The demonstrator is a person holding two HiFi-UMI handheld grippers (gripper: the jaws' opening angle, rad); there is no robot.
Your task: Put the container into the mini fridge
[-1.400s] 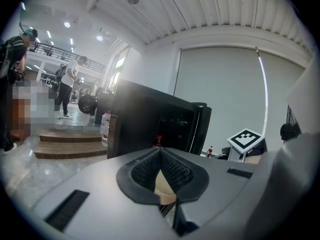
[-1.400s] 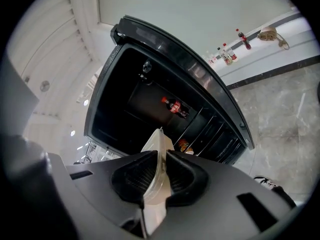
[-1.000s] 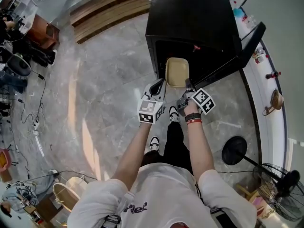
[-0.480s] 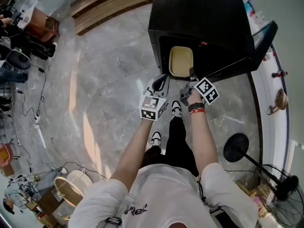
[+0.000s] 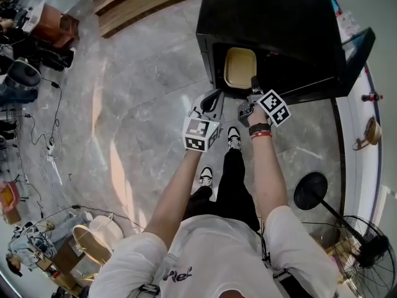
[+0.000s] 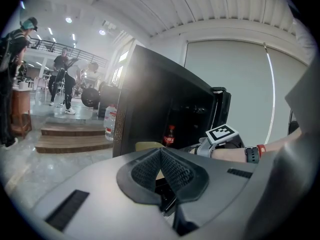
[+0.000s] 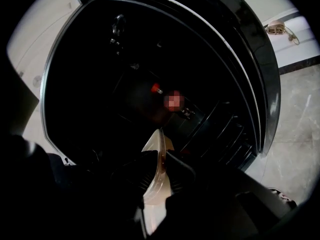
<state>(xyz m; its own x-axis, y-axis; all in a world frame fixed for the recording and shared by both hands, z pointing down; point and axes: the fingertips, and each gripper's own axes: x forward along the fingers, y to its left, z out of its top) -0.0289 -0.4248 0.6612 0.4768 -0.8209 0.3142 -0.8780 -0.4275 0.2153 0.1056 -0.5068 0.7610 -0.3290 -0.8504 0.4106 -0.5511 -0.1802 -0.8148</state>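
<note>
At the fridge (image 5: 267,17) mouth: container (image 5: 239,67) gripped by right tongs (image 5: 253,82), part way in.
Right tongs clamped on the container's near rim, jaws narrowed onto the thin edge. Left tongs (image 6: 161,171) pressed together with nothing in them, just beside. Container is in the open front of the fridge, off any shelf as far as I can tell. Door (image 5: 356,54) wide open, bottle (image 6: 170,134) deeper inside. Done: brought to the opening. Left, I judge: push in, set down, release.

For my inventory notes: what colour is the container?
The container is beige; head view shows best.
</note>
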